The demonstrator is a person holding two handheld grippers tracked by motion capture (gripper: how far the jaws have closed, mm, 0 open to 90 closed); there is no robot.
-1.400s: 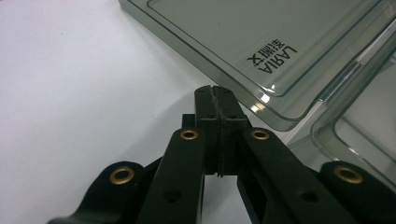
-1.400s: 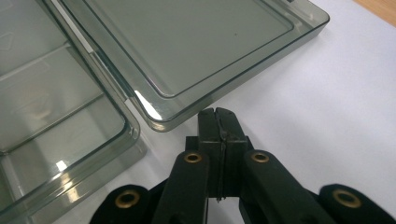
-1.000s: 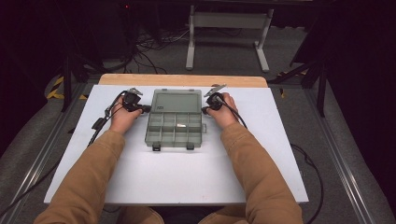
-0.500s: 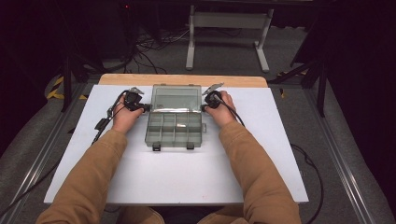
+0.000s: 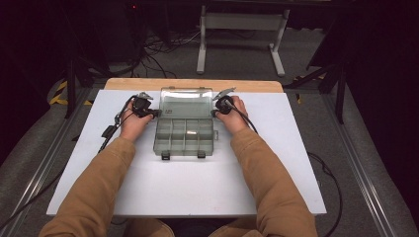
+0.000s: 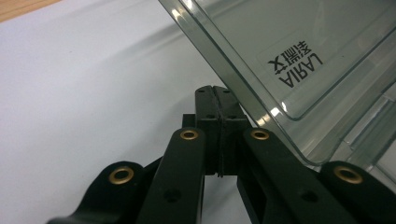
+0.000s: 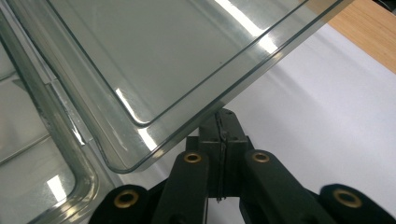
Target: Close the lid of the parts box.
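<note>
A clear plastic organizer box sits in the middle of the white table, near the far edge. Its lid is lifted up and tilted back. Inside are small empty compartments. Two dark latches stick out at the front. The left gripper is just under the lid's left edge, jaws pressed together on nothing. The right gripper is under the lid's right edge, jaws together too. A wooden strip lies behind the white table.

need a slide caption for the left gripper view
Shut left gripper under the raised clear lid of a compartment box, above the white table.
</note>
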